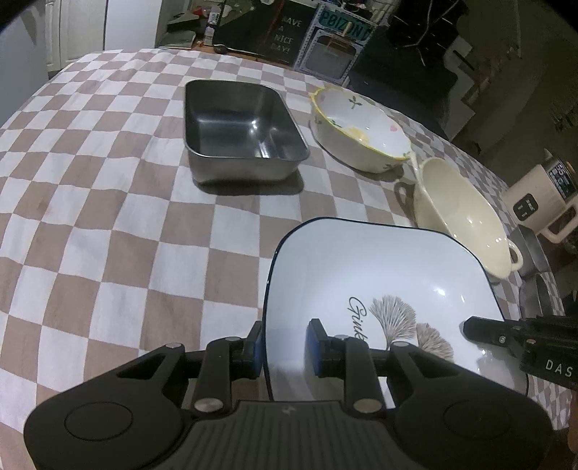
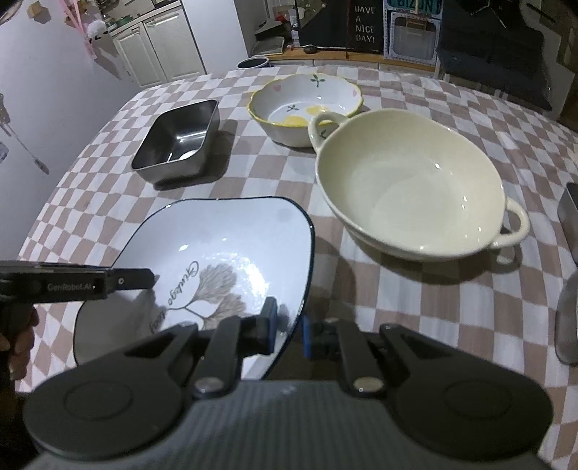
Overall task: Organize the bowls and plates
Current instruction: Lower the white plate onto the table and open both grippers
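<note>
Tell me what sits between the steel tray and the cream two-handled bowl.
The floral bowl with the yellow rim sits between the steel tray and the cream two-handled bowl, nearly touching the cream bowl's handle. The right wrist view shows it best.

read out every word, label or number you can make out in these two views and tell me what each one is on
"HAVE A NICE DAY!": black sign behind the table.
"Ginkgo", then a blurred word: white square plate.
"GenRobot.AI": left gripper, seen from the right wrist.
"DAS", cut off by the frame: right gripper, seen from the left wrist.
"POIZON", partly hidden: teal-headed box.
Appliance display: too blurred to read.
</note>
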`<state>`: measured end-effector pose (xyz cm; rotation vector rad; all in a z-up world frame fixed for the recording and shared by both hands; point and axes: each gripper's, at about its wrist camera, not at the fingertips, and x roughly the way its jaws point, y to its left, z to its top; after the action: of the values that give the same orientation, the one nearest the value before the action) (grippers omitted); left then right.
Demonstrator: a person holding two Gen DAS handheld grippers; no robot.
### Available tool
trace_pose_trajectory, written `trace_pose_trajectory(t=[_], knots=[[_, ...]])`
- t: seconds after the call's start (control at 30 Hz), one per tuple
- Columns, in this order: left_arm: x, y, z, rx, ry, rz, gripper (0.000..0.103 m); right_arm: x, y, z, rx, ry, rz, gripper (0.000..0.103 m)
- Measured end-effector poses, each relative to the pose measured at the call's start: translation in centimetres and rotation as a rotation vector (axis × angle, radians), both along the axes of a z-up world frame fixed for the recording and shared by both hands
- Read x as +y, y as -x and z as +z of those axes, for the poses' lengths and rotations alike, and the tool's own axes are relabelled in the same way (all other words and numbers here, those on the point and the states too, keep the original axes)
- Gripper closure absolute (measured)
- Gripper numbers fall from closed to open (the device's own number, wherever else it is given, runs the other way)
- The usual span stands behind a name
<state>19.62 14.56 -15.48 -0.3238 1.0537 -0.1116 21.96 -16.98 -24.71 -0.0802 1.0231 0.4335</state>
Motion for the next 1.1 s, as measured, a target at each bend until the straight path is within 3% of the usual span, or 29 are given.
trace_pose_trajectory(t=[0.47,1.1], knots=[[0.9,-0.2,-0.7,0.01,-0.02,-0.039,0.075,1.7,-0.6,-1.4,0.018,0.079,0.033,0.085],[0.5,0.3,-0.2,0.048,-0.073,-0.083,0.075,1.6,-1.5,-3.0,0.061,0.091,0.027,0.082]])
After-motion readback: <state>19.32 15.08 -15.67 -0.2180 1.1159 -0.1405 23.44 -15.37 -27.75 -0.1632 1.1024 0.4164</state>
